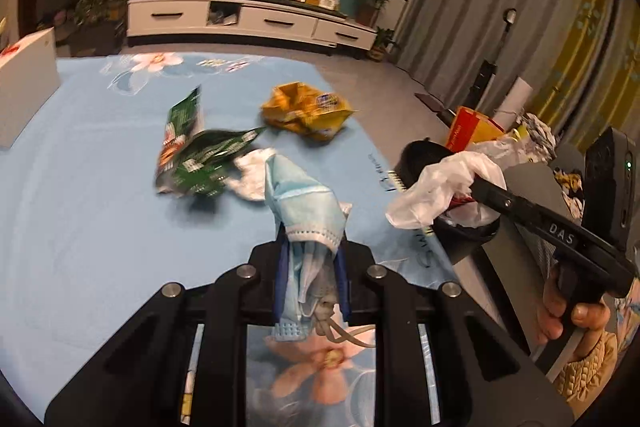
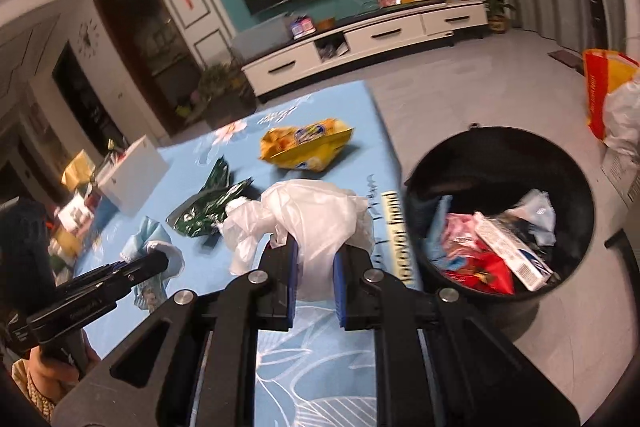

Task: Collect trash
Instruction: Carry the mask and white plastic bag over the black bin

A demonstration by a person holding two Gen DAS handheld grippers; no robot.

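Observation:
My left gripper [image 1: 311, 259] is shut on a crumpled light blue face mask [image 1: 304, 203] and holds it above the blue tablecloth [image 1: 100, 211]. My right gripper [image 2: 314, 267] is shut on a crumpled white plastic bag [image 2: 308, 215], near the table's right edge; it shows in the left wrist view too [image 1: 444, 187]. A black trash bin [image 2: 500, 155] with several wrappers inside stands on the floor right of the table. A green snack wrapper [image 1: 196, 155], a white tissue [image 1: 250, 179] and a yellow snack bag [image 1: 308, 111] lie on the cloth.
A white box [image 1: 24, 87] sits at the table's left edge. A red-and-yellow bag [image 2: 604, 87] and a white bag stand on the floor beyond the bin. A TV cabinet [image 1: 248, 19] runs along the far wall.

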